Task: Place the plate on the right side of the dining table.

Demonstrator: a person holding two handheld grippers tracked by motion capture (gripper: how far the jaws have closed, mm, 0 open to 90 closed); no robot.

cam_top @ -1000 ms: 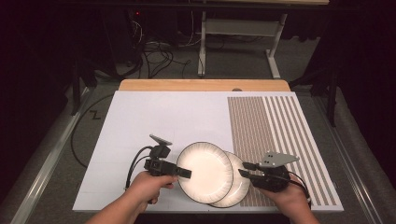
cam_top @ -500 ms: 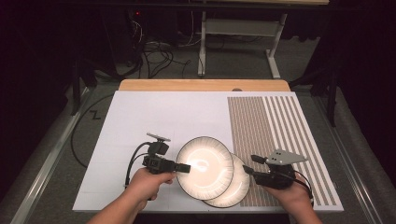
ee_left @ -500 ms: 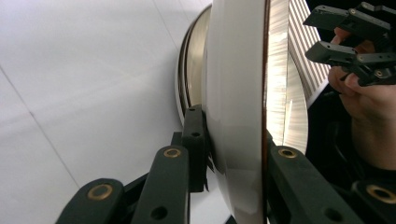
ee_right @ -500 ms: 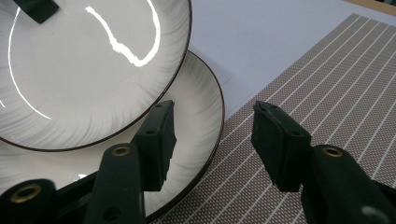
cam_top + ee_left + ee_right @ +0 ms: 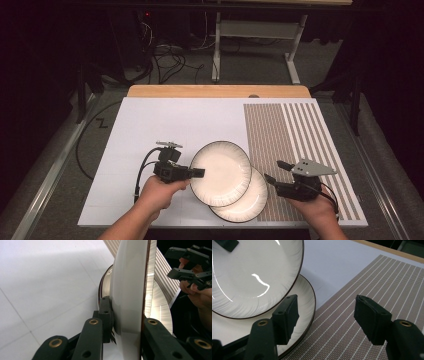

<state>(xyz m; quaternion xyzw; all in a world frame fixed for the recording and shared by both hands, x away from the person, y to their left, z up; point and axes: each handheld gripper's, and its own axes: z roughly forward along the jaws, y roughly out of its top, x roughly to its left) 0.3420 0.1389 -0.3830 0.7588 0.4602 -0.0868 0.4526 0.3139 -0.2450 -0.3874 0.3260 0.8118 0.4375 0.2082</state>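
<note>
Left hand-held gripper (image 5: 199, 173) clamps the left rim of the upper plate (image 5: 220, 172), held raised above the lower plate (image 5: 247, 199) at the near edge of the table (image 5: 165, 120). Right hand-held gripper (image 5: 272, 172), jaws wide and empty, sits just right of the plates over the striped mat (image 5: 295, 135).

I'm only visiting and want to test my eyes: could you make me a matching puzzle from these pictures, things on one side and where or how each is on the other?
Things:
1. upper plate
2. lower plate
3. right gripper
4. striped mat

States:
a. open, holding nothing
b. covers the table's right part
c. clamped at its rim by the left gripper
d. lies half under the other plate

Pairs: 1-c, 2-d, 3-a, 4-b
</note>
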